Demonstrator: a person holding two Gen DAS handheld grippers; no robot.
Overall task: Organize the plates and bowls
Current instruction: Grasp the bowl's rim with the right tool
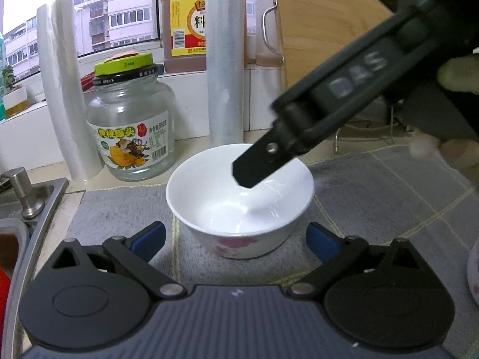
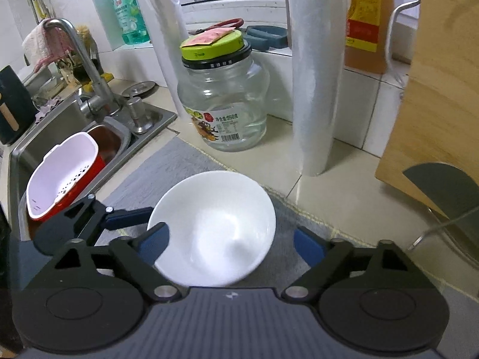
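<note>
A white bowl with a pink flower print stands upright on a grey mat. My left gripper is open, its blue pads on either side of the bowl's near wall, apart from it. My right gripper is open above the same bowl, which lies between its blue pads. The right gripper reaches over the bowl from the upper right in the left wrist view. The left gripper's finger shows at the bowl's left rim in the right wrist view.
A glass jar with a green lid and two rolls of plastic wrap stand behind the bowl. A wooden board leans at the right. The sink with a white strainer lies to the left. Another bowl's edge shows at right.
</note>
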